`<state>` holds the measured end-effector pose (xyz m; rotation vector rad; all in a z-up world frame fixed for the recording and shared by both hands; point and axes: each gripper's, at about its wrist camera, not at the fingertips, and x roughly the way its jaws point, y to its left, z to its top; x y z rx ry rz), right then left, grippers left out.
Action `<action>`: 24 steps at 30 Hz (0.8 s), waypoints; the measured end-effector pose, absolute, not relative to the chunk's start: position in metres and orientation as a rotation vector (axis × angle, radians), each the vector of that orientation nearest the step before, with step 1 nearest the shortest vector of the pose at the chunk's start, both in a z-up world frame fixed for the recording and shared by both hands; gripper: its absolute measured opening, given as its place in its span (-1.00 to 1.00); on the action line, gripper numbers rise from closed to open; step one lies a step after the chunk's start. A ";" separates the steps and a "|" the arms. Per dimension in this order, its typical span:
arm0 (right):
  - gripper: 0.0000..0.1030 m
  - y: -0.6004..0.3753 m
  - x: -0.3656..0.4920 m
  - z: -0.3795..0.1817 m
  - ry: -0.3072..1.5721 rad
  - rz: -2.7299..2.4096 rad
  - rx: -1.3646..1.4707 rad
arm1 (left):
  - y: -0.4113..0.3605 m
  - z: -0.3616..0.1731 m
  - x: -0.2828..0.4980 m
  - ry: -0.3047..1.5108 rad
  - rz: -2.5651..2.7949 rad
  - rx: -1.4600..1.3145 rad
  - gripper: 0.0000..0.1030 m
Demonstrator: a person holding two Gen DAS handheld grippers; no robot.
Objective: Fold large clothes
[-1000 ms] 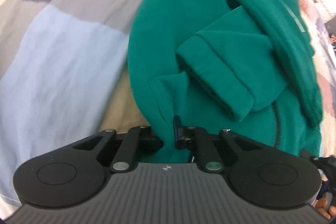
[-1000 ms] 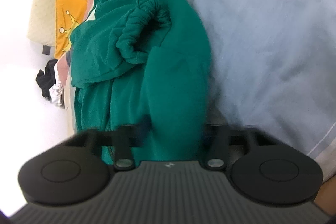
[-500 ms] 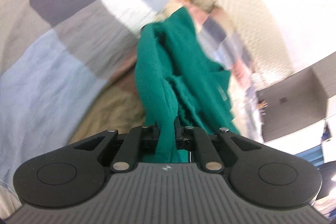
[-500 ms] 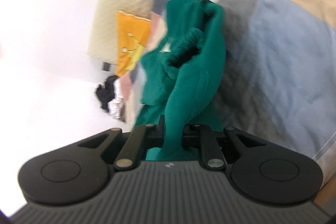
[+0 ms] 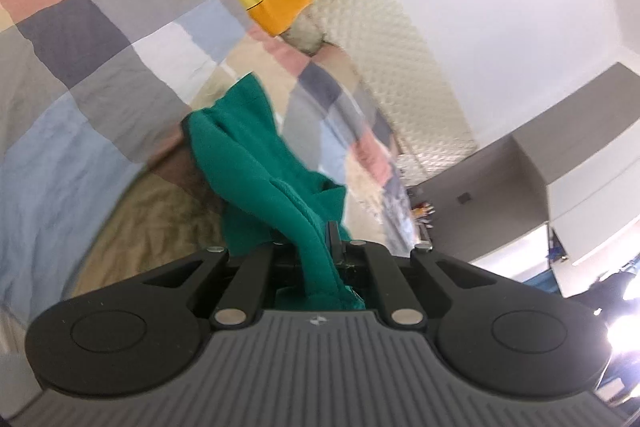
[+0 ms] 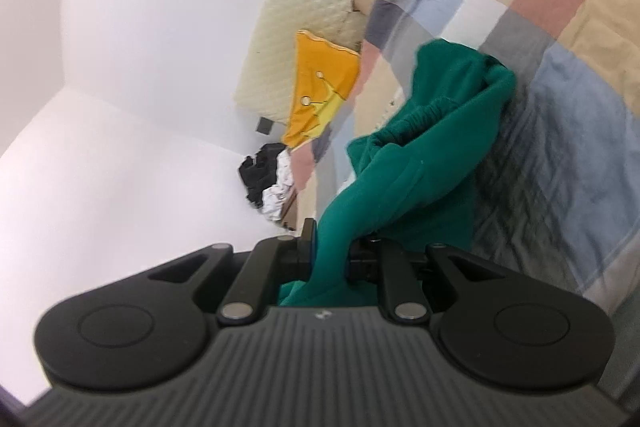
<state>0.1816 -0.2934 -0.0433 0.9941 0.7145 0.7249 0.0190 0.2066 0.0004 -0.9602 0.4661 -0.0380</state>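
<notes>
between the fingers of the left gripper [image 5: 316, 247] and the right gripper [image 6: 332, 247], both clamping green sweatshirt [image 5: 256, 163] fabric, it's hanging above the bed [image 5: 72, 147]; probably lifting to spread it flat next.

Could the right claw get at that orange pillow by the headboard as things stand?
Probably not right away. The right claw is shut on the green sweatshirt, so it has no free grip. The orange pillow lies in plain view farther up the patchwork bedcover, with nothing lying across it, so the way looks open.
</notes>
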 end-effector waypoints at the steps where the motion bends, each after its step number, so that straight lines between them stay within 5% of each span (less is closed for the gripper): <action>1: -0.71 -0.297 0.175 -0.040 0.707 0.733 0.987 | 0.204 0.004 0.011 0.460 -0.046 -0.960 -0.88; 14: -0.70 -0.334 0.102 -0.012 0.679 0.754 0.922 | 0.160 0.011 -0.086 0.424 -0.109 -0.965 -0.88; 24: -0.70 -0.295 0.197 -0.038 0.752 0.555 1.047 | 0.191 -0.005 0.035 0.435 0.037 -1.010 -0.87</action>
